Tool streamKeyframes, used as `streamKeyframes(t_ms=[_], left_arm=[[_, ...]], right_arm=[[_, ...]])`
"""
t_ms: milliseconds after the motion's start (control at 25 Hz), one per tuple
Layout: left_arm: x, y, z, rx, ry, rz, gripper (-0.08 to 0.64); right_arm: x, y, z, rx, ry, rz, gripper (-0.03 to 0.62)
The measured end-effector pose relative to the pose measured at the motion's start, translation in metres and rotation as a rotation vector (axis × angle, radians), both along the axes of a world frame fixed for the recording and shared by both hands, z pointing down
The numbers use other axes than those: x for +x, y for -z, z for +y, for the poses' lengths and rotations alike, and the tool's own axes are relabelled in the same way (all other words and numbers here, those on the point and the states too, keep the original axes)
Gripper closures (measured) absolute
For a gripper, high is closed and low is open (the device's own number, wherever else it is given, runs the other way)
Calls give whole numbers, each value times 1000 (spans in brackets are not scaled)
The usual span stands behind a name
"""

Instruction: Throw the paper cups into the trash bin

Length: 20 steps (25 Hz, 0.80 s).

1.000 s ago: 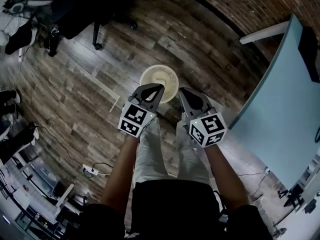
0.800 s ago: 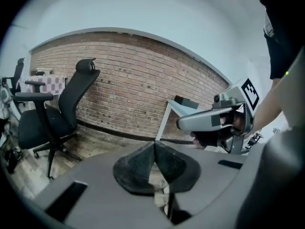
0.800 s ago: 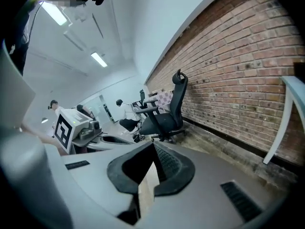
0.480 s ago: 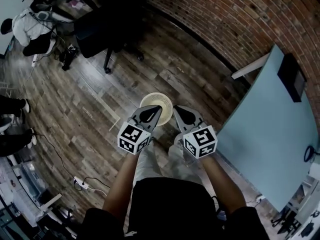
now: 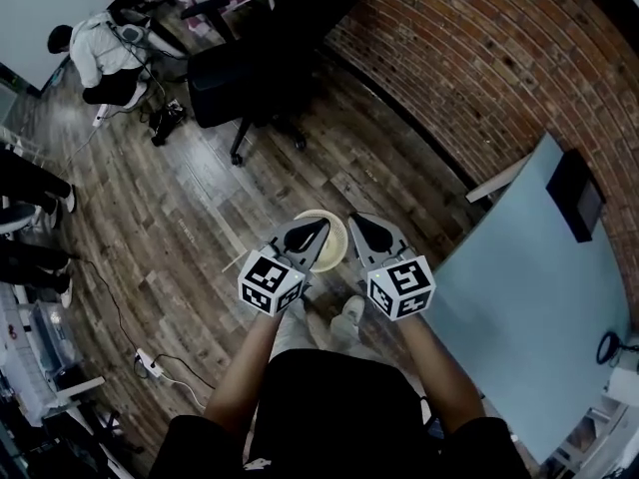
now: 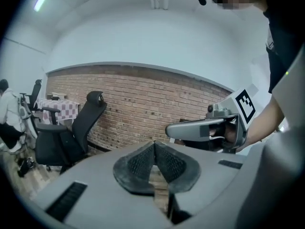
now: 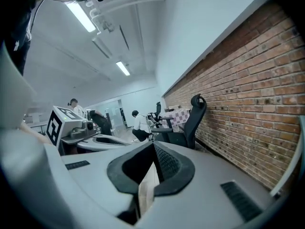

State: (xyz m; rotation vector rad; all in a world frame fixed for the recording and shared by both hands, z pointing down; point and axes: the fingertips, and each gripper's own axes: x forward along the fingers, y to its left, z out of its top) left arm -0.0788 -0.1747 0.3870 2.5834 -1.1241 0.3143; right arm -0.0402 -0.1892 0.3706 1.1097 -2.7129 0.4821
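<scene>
The left gripper (image 5: 322, 225) and the right gripper (image 5: 352, 219) are hovering side by side above the wooden floor (image 5: 180, 198) — each clenching its jaws tight on nothing. The cream trash bin (image 5: 337, 252) is standing on the floor beneath their tips, partly covered by the left one.

Trash bin (image 5: 320, 215) left of table (image 5: 529, 302)

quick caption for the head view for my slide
Left tool and right tool, both shut and empty, held over the pale trash bin on a wood floor
</scene>
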Motion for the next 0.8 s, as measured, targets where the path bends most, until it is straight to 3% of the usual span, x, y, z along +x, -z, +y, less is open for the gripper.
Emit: streamKeyframes(t_ms=[480, 800], left_arm=[[-10, 53, 9, 121, 127, 31, 551], [-28, 70, 16, 145, 202, 23, 551]], right_arm=[[-27, 47, 15, 89, 131, -43, 589], [-52, 64, 22, 109, 196, -71, 589]])
